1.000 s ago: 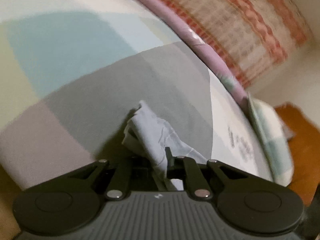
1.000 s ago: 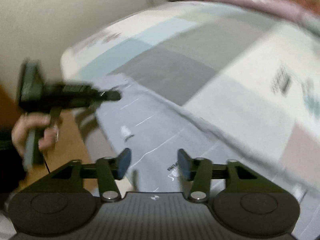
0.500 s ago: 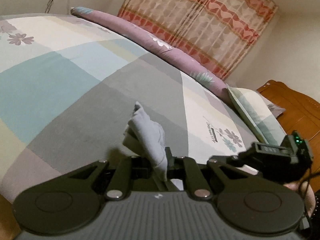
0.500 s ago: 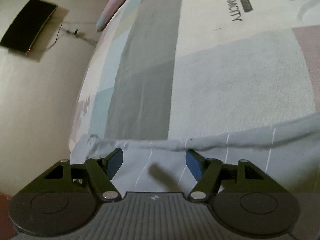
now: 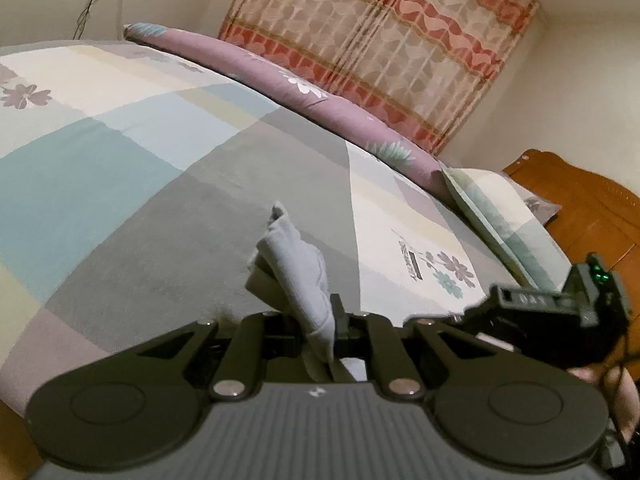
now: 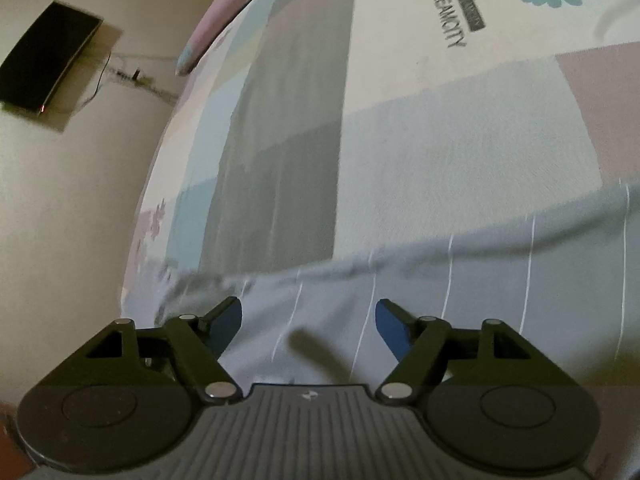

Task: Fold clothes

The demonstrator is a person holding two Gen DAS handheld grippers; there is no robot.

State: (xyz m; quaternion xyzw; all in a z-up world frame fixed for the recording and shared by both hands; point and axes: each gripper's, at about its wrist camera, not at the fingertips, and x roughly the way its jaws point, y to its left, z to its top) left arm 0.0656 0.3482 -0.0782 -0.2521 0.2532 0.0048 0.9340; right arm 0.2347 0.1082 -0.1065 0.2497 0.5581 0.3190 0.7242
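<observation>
Left hand-held gripper (image 5: 316, 320) clenches grey garment (image 5: 304, 276) above patchwork bedspread (image 5: 120, 184) (right's jaws opening).

A bed takes up most of the room, its patchwork bedspread (image 5: 168, 152) in grey, teal, cream and mauve blocks printed with flowers and the word DREAMCITY (image 6: 450, 16). A long purple bolster (image 5: 280, 76) lies along its far edge, touching a pale checked pillow (image 5: 508, 216) beside the wooden headboard (image 5: 580, 200). A red-banded curtain (image 5: 384, 40) hangs behind, and a dark flat screen (image 6: 48, 60) is mounted on the wall.
</observation>
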